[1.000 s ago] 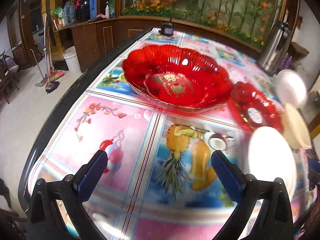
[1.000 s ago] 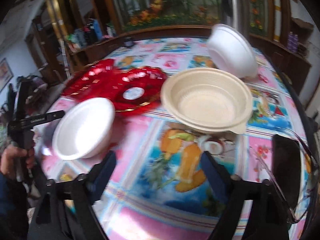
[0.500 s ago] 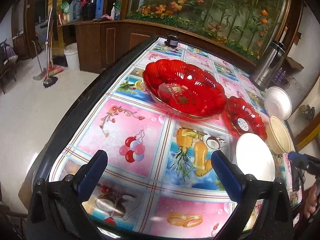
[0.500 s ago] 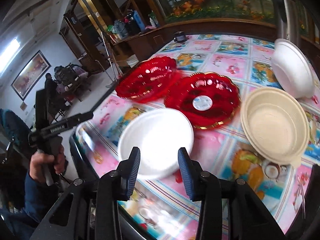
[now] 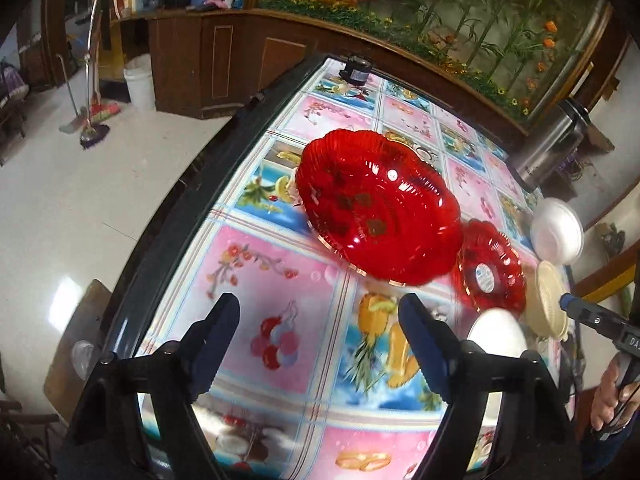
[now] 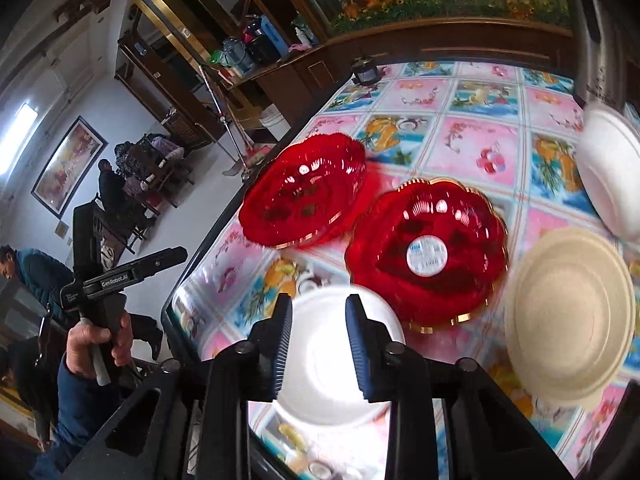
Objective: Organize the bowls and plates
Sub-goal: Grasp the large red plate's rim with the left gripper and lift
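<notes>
A large red scalloped bowl (image 5: 376,208) and a smaller red plate with a white sticker (image 5: 488,272) sit on the table. A white foam bowl (image 6: 332,356), a beige bowl (image 6: 568,312) and a second white bowl (image 6: 608,168) stand nearby. My left gripper (image 5: 320,344) is open and empty above the table's near side, short of the large red bowl. My right gripper (image 6: 320,344) has its jaws narrowed but apart, held empty over the near white foam bowl.
The table (image 5: 280,276) has a colourful fruit-print cover and a dark edge on the left. A steel thermos (image 5: 548,152) stands at the far right, a small dark object (image 5: 356,72) at the far end. Wooden cabinets and a white bin (image 5: 140,88) lie beyond.
Both grippers have pulled back and risen. The right jaws have narrowed from wide open. The left jaws have also closed partway.
</notes>
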Action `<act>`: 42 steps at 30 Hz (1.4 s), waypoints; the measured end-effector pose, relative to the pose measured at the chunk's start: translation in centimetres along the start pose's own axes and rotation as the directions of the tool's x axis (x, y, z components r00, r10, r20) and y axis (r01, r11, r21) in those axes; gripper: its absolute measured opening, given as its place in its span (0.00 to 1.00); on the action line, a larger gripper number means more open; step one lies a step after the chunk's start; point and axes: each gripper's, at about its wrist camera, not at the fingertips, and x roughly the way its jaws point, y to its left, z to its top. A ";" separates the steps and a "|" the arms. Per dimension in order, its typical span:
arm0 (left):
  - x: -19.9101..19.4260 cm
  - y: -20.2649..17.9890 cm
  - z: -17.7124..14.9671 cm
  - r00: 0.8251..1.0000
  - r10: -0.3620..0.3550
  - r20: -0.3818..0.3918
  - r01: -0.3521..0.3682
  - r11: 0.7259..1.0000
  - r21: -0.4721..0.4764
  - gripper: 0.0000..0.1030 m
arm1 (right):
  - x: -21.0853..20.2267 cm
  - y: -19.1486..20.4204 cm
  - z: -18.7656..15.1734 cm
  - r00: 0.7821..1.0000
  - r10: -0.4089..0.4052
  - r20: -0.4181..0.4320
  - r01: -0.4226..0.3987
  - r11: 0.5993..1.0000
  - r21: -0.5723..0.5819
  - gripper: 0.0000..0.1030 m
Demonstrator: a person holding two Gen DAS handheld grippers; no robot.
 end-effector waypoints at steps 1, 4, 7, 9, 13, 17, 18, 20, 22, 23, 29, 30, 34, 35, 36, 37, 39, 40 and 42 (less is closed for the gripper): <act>0.2 0.1 0.4 1.000 -0.005 -0.010 0.005 1.000 -0.010 0.78 | 0.4 0.0 0.6 1.000 -0.001 -0.004 0.001 1.000 0.006 0.28; 1.6 0.6 1.4 0.999 -0.028 -0.041 0.026 0.999 -0.041 0.70 | 1.5 -0.3 2.3 1.000 -0.006 -0.014 0.006 1.000 0.029 0.28; 2.6 1.1 2.0 0.997 -0.047 -0.054 0.043 0.996 -0.077 0.69 | 2.8 -0.9 4.0 0.999 0.012 -0.037 -0.009 0.998 0.059 0.28; 3.3 1.4 2.4 0.996 -0.057 -0.066 0.050 0.994 -0.101 0.69 | 3.9 -1.4 4.8 0.999 0.011 -0.053 -0.007 0.998 0.070 0.28; 4.1 1.7 3.1 0.995 -0.061 -0.077 0.051 0.992 -0.118 0.69 | 6.0 -2.6 6.2 0.997 0.001 -0.077 0.007 0.995 0.105 0.28; 4.7 2.0 3.9 0.995 -0.060 -0.080 0.050 0.991 -0.123 0.69 | 7.5 -3.0 7.5 0.996 -0.005 -0.086 0.014 0.994 0.111 0.28; 4.8 1.9 4.2 0.995 -0.057 -0.077 0.048 0.992 -0.118 0.69 | 7.7 -3.0 7.8 0.996 -0.008 -0.084 0.018 0.994 0.108 0.28; 5.0 1.6 4.5 0.996 -0.043 -0.072 0.035 0.994 -0.106 0.69 | 8.3 -2.9 8.5 0.996 -0.016 -0.083 0.025 0.995 0.101 0.28; 5.3 1.4 4.9 0.998 -0.026 -0.065 0.019 0.995 -0.096 0.69 | 8.9 -3.0 8.9 0.996 -0.028 -0.084 0.036 0.995 0.097 0.28; 5.6 1.2 5.2 0.998 -0.013 -0.063 0.007 0.996 -0.090 0.69 | 9.4 -3.1 9.2 0.995 -0.037 -0.089 0.046 0.994 0.097 0.28; 7.2 0.9 6.1 0.998 0.034 -0.054 -0.037 0.997 -0.062 0.56 | 12.1 -3.9 10.5 0.993 -0.055 -0.107 0.067 0.991 0.116 0.21; 7.5 0.9 6.3 0.998 0.037 -0.057 -0.041 0.997 -0.060 0.49 | 12.5 -4.0 10.7 0.992 -0.062 -0.112 0.075 0.991 0.115 0.21; 8.8 1.2 6.7 0.998 0.021 -0.062 -0.026 0.997 -0.077 0.41 | 14.1 -4.1 11.4 0.988 -0.092 -0.125 0.105 0.989 0.106 0.19; 9.0 1.1 6.7 0.998 0.022 -0.063 -0.027 0.997 -0.076 0.38 | 14.5 -4.3 11.5 0.987 -0.096 -0.127 0.110 0.988 0.111 0.19; 9.3 1.1 6.7 0.998 0.027 -0.065 -0.032 0.997 -0.074 0.34 | 14.8 -4.4 11.6 0.987 -0.096 -0.130 0.111 0.987 0.113 0.19; 9.6 1.0 6.7 0.997 0.030 -0.067 -0.034 0.997 -0.071 0.33 | 15.1 -4.5 11.6 0.986 -0.098 -0.134 0.113 0.987 0.115 0.19; 10.1 0.8 6.8 0.997 0.035 -0.074 -0.040 0.997 -0.063 0.25 | 15.5 -4.6 11.5 0.985 -0.101 -0.138 0.118 0.986 0.118 0.16; 10.4 0.6 6.8 0.996 0.044 -0.075 -0.049 0.997 -0.057 0.23 | 15.7 -4.7 11.5 0.985 -0.102 -0.143 0.119 0.986 0.120 0.13; 10.4 0.4 6.8 0.996 0.057 -0.064 -0.059 0.997 -0.042 0.23 | 16.0 -4.8 11.4 0.985 -0.091 -0.146 0.110 0.986 0.125 0.09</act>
